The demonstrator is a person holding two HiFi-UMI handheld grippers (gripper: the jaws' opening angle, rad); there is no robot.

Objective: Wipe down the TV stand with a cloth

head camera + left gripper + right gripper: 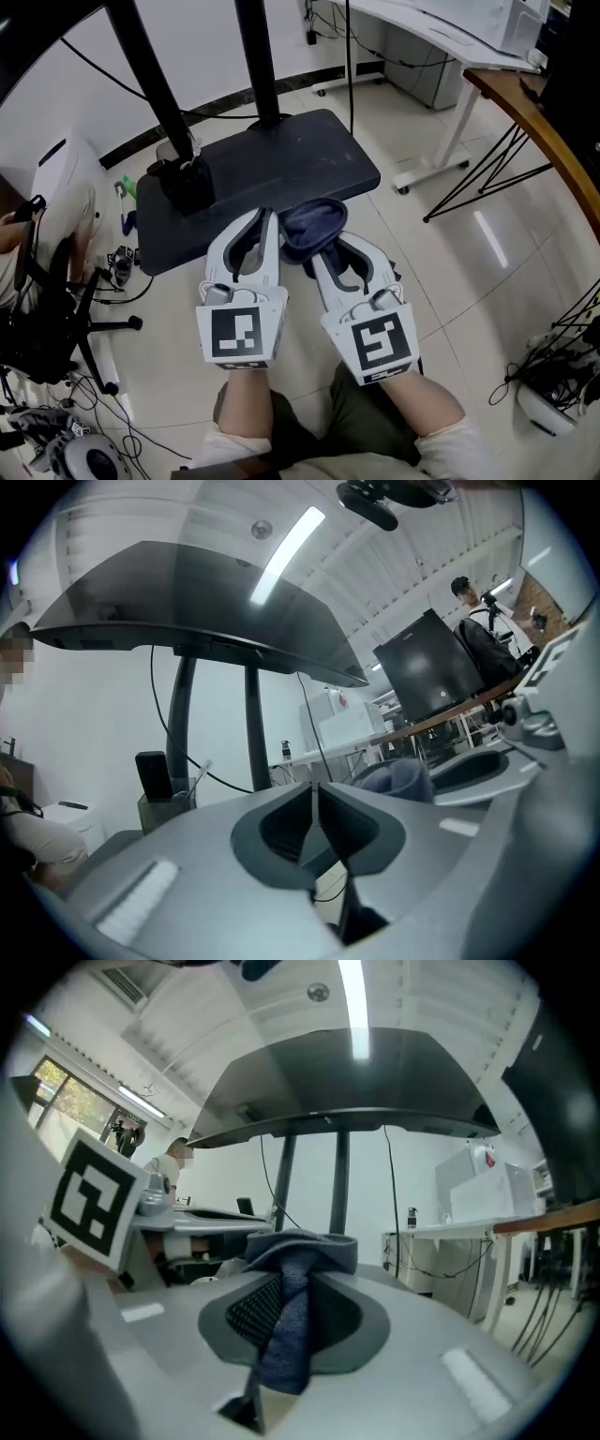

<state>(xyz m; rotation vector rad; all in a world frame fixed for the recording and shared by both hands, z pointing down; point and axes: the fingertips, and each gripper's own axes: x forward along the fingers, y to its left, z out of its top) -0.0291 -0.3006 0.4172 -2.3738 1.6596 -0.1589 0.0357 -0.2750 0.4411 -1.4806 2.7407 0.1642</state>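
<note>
The TV stand's black base plate (281, 164) lies on the tiled floor ahead, with two dark poles (258, 56) rising from it. My right gripper (317, 251) is shut on a dark blue cloth (314, 223), which bunches past the fingertips over the plate's front edge. The right gripper view shows the cloth (289, 1312) pinched between the jaws and the poles (339, 1180) beyond. Beside it on the left, my left gripper (268, 220) is shut and empty, its tips at the plate's front edge. In the left gripper view the jaws of the left gripper (315, 787) meet, and the cloth (398, 778) shows to the right.
A black holder (183, 183) with a remote (153, 775) stands on the plate's left end. An office chair (47, 323) and loose cables lie at the left. A white desk (441, 33) and a wooden table edge (553, 141) are at the right.
</note>
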